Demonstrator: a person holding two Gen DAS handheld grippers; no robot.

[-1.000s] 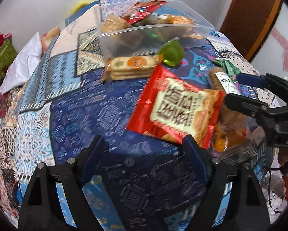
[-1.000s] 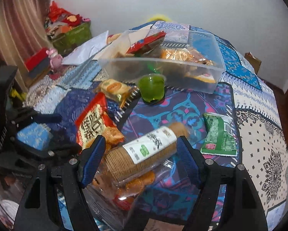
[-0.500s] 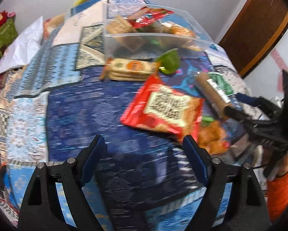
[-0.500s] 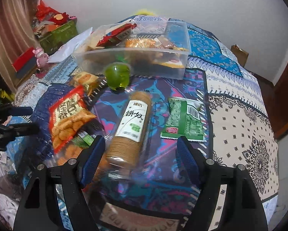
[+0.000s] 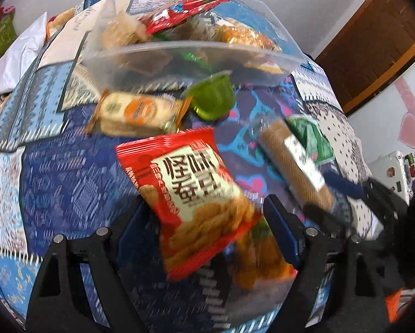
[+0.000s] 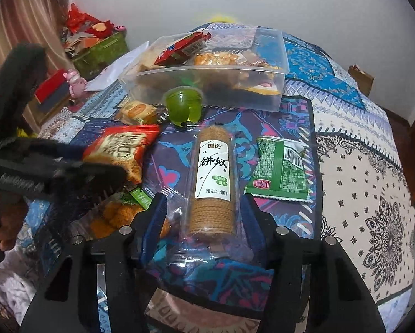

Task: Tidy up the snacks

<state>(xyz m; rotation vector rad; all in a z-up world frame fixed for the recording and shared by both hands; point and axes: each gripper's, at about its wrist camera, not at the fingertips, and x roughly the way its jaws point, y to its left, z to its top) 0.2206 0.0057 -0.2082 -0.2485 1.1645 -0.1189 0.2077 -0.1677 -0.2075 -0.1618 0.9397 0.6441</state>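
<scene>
Bin (image 6: 265, 94) sits at the far end of the quilt (image 6: 359, 166), snacks piled in it. Jelly cup (image 6: 183, 108) just in front of its near wall, cracker pack (image 6: 136, 111) left of the cup. Nearer me: chip bag (image 6: 121, 149) on the left, biscuit roll (image 6: 213, 177) in the middle, pouch (image 6: 280, 172) to its right. I've got the roll's near end between my right gripper's (image 6: 204, 222) closing jaws. Chip bag lies between my left gripper's (image 5: 204, 227) jaws.

Patchwork bed (image 6: 359, 149) w/ snack packs (image 6: 280, 163), clear bin (image 6: 262, 83).
</scene>
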